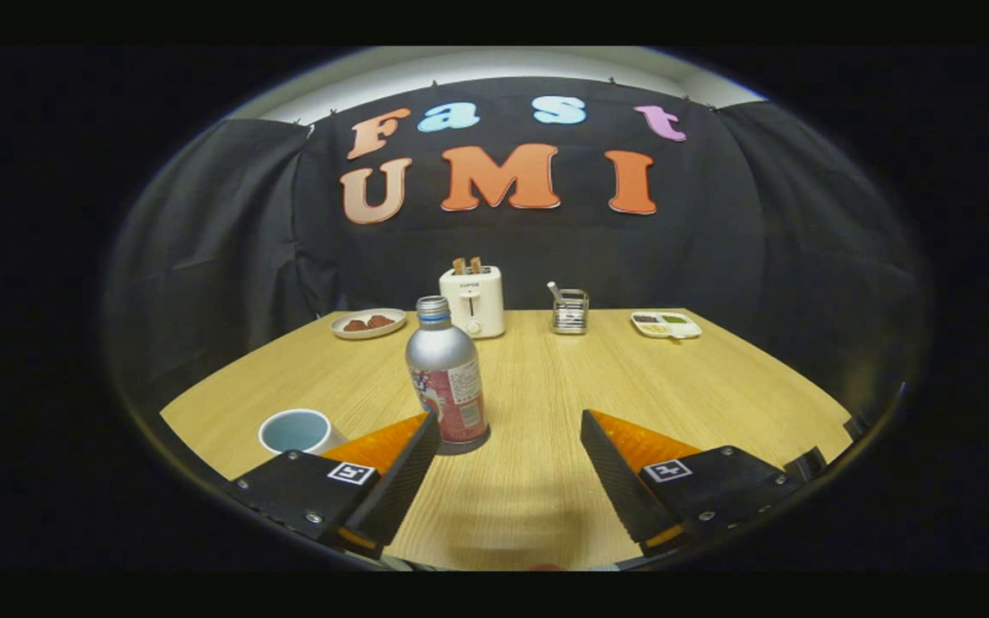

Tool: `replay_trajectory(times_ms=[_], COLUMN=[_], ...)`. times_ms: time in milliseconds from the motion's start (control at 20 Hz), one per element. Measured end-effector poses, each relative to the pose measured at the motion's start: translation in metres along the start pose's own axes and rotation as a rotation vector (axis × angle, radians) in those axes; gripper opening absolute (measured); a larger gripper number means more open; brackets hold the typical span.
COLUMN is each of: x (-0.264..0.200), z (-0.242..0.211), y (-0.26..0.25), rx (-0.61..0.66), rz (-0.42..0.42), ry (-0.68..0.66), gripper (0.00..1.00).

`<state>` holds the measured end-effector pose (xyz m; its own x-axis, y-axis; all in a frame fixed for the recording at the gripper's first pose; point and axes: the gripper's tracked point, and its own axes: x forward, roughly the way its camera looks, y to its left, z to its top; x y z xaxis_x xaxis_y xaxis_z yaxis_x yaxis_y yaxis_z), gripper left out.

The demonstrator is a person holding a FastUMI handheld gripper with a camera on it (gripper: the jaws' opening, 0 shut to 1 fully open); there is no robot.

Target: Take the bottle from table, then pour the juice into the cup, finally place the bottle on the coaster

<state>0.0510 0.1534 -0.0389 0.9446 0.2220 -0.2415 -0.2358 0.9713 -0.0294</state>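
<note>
A silver metal bottle [446,378] with a red label and its cap on stands upright on a dark round coaster [476,445] on the wooden table [718,386]. It is just ahead of my left fingertip, slightly to the left of the gap. My gripper [509,422] is open, its two black and orange fingers wide apart with nothing between them. A white cup [297,430] with a pale blue inside sits to the left of the left finger; I cannot tell what it holds.
Along the table's far edge stand a white toaster [472,300] with toast in it, a plate [367,324] with brown food, a wire holder [570,311] and a small white divided dish [666,324]. Bare wood lies ahead of the right finger.
</note>
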Motion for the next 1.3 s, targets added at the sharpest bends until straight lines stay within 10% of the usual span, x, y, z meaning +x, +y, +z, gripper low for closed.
replay_trajectory(times_ms=[1300], x=[-0.063], z=[0.018], y=[-0.087], rx=[-0.026], rz=[-0.083], ry=[-0.123], gripper=[0.97])
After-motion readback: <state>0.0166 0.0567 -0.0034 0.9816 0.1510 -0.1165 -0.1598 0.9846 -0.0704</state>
